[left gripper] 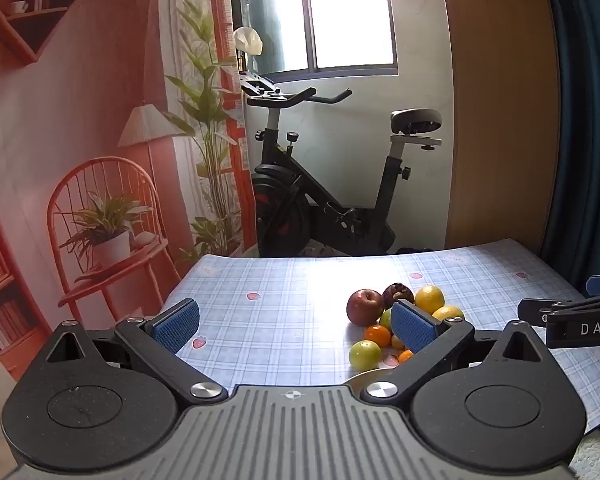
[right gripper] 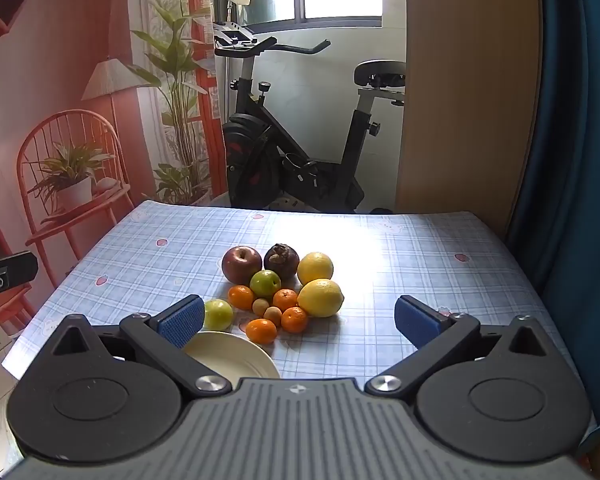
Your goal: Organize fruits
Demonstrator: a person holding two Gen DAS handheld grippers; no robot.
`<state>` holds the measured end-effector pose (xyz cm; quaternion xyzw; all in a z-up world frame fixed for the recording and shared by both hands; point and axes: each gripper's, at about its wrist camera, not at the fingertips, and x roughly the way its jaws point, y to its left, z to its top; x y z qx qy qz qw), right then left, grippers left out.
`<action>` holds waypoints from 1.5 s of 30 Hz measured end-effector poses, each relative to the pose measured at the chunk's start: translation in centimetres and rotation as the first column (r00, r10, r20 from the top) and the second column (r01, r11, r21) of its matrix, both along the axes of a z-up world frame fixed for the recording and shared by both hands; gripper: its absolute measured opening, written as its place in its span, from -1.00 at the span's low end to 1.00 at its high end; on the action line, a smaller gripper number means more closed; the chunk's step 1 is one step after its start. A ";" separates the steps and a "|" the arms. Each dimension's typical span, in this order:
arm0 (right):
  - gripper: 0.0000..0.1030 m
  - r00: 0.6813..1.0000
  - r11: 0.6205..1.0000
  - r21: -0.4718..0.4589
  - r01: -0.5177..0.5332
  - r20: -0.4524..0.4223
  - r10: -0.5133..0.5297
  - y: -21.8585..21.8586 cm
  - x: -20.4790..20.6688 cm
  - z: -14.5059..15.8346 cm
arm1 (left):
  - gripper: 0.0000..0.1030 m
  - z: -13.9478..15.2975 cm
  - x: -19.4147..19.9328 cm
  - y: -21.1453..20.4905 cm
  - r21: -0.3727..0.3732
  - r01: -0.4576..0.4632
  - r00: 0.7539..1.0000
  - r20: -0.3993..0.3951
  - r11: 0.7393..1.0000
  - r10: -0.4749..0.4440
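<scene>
Both claws spread wide, gripping nothing: left claw (left gripper: 296, 326), right claw (right gripper: 300, 320). I judge sorting not begun. Fruit pile (right gripper: 280, 292) sits on the bench (right gripper: 420, 248) just ahead of my right claw, plate (right gripper: 236, 356) under its left finger, presumably the destination. Count: one apple, one dark fruit, two lemons, two green, four oranges, two small tan.

Light: daylight came from the window (left gripper: 350, 16) beyond the tongs.
Glare: a washed-out patch on the table (right gripper: 380, 240).
Edges: fisheye-curved.

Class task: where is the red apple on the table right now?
In the right wrist view, the red apple sits at the pile's far left corner, beside the dark fruit and behind the green apple.
</scene>
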<state>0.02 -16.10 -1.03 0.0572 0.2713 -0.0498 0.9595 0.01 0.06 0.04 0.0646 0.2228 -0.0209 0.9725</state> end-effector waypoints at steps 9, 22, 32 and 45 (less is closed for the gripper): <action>1.00 1.000 1.000 -0.005 0.001 0.016 -0.001 -0.7 -0.4 0.3 | 1.00 0.0 0.2 0.3 0.006 -0.005 1.000 0.010 1.000 0.005; 1.00 0.999 1.000 -0.011 0.012 0.037 -0.012 -0.3 -0.4 0.2 | 0.99 0.2 -0.4 0.1 -0.003 -0.005 1.000 0.021 1.000 0.006; 1.00 0.999 1.000 -0.013 0.014 0.043 -0.013 -0.4 -0.6 0.4 | 0.99 0.2 -0.4 0.0 -0.007 0.000 1.000 0.027 1.000 0.000; 1.00 0.999 1.000 -0.014 0.017 0.049 -0.016 -0.3 -0.9 0.7 | 0.99 0.3 -0.5 0.1 -0.010 0.002 0.999 0.034 1.000 -0.002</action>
